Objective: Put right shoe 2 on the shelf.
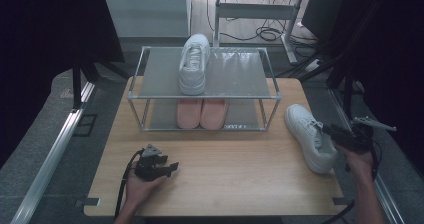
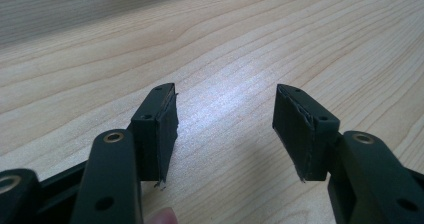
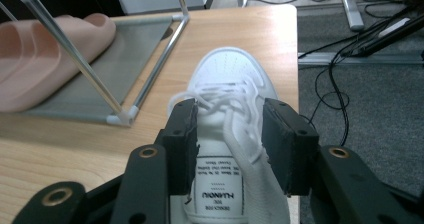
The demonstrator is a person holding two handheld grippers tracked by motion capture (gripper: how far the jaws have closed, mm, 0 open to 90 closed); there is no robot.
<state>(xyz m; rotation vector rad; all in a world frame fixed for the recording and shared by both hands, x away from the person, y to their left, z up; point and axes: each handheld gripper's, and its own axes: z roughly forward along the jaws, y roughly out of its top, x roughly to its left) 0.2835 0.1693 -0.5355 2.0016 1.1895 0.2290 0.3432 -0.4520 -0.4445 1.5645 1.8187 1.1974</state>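
Observation:
A white lace-up sneaker lies on the wooden table at the right, toe pointing away. My right gripper comes at it from the heel side. In the right gripper view its jaws straddle the sneaker at the tongue and laces, and the gripper is open with no firm press showing. A matching white sneaker stands on the top shelf of a metal shoe rack. My left gripper rests on the table at the front left, open and empty over bare wood.
A pair of pink slippers sits on the rack's lower shelf, also seen at the left of the right gripper view. The rack's corner post stands close to the sneaker's left. Cables lie on the floor beyond the table's right edge.

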